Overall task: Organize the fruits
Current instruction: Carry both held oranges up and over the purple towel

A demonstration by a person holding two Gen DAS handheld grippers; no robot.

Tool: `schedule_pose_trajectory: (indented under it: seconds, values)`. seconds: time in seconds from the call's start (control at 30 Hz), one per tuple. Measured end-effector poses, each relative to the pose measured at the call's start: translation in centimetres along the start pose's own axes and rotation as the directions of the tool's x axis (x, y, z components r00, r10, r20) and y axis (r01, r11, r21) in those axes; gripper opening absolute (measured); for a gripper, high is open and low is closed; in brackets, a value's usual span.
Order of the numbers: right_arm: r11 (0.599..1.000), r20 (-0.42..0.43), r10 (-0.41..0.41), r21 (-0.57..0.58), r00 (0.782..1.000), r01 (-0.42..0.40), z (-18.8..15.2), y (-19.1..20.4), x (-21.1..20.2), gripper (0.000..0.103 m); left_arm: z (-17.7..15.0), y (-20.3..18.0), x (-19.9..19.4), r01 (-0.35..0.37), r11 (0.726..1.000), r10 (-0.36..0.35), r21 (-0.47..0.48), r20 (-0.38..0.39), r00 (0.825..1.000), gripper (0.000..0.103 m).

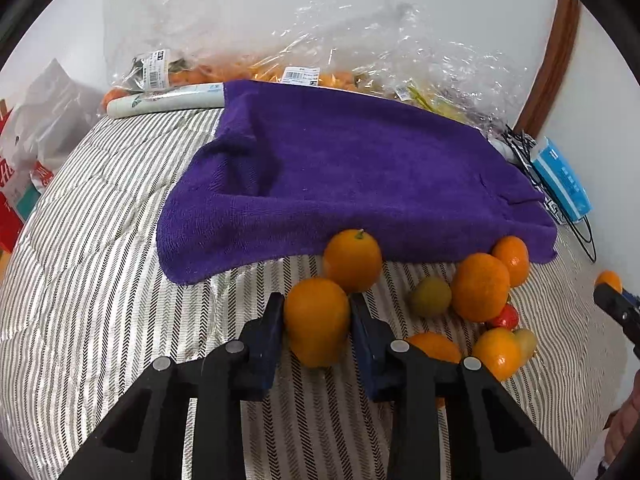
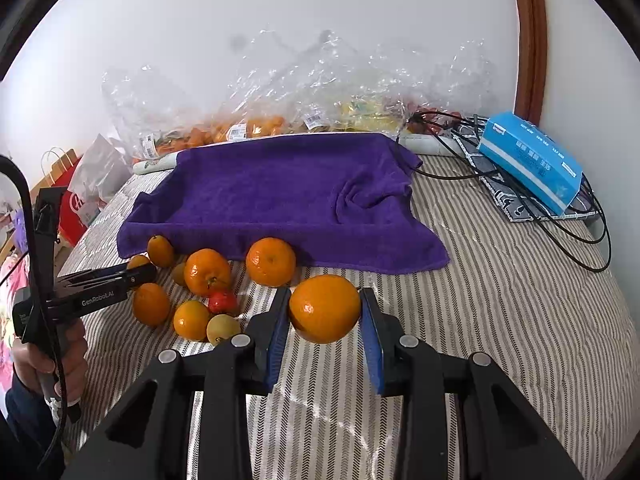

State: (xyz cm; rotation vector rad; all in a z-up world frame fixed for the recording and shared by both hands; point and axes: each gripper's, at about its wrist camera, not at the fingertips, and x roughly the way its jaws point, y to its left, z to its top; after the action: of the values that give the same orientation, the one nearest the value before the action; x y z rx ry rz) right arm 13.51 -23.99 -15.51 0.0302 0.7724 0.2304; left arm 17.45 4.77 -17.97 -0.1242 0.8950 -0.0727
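Observation:
My left gripper [image 1: 318, 318] is shut on an orange [image 1: 316, 320], low over the striped bedspread [image 1: 100, 240]. A second orange [image 1: 352, 260] sits just beyond it at the edge of the purple towel [image 1: 340, 168]. To the right lies a pile of fruit: several oranges [image 1: 480, 286], a greenish fruit [image 1: 431, 296] and a small red one [image 1: 506, 317]. My right gripper [image 2: 325, 312] is shut on another orange [image 2: 324, 308], in front of the purple towel [image 2: 280, 192]. In the right wrist view the left gripper [image 2: 140, 274] reaches into the pile [image 2: 206, 272] from the left.
Clear plastic bags of fruit [image 2: 260, 120] lie along the wall behind the towel. A blue box [image 2: 528, 156] and black cables [image 2: 560, 224] sit at the back right. Paper bags [image 1: 24, 168] stand off the bed's left side. A person's hand [image 2: 52, 356] holds the left gripper.

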Motion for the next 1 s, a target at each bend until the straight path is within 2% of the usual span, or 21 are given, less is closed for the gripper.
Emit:
schedule_pose_trajectory:
  seconds: [0.23,0.4,0.67,0.8,1.0]
  values:
    - [1.000,0.020,-0.008,-0.015,1.000,0.008,0.8,-0.3,-0.5,0.034,0.4,0.4,-2.0,0.031,0.999,-0.031,-0.021,0.024,0.999,0.031]
    - [0.999,0.042,-0.017,-0.027,0.999,0.018,2.1,-0.2,-0.9,0.034,1.9,0.1,-4.1,0.039,0.999,-0.038,-0.030,0.047,0.998,0.031]
    - [0.999,0.076,-0.011,-0.037,0.997,0.013,4.5,0.2,-1.2,0.034,3.3,0.1,-5.3,0.067,0.996,-0.063,-0.051,0.065,0.996,0.031]
    - [0.999,0.086,0.000,-0.036,0.996,0.003,5.7,0.4,-1.1,0.034,4.6,0.0,-6.0,0.089,0.994,-0.084,-0.058,0.082,0.993,0.031]
    - [0.999,0.122,0.009,-0.041,0.993,-0.004,8.2,0.8,-1.1,0.034,7.6,-0.4,-7.3,0.079,0.996,-0.071,-0.047,0.138,0.988,0.031]
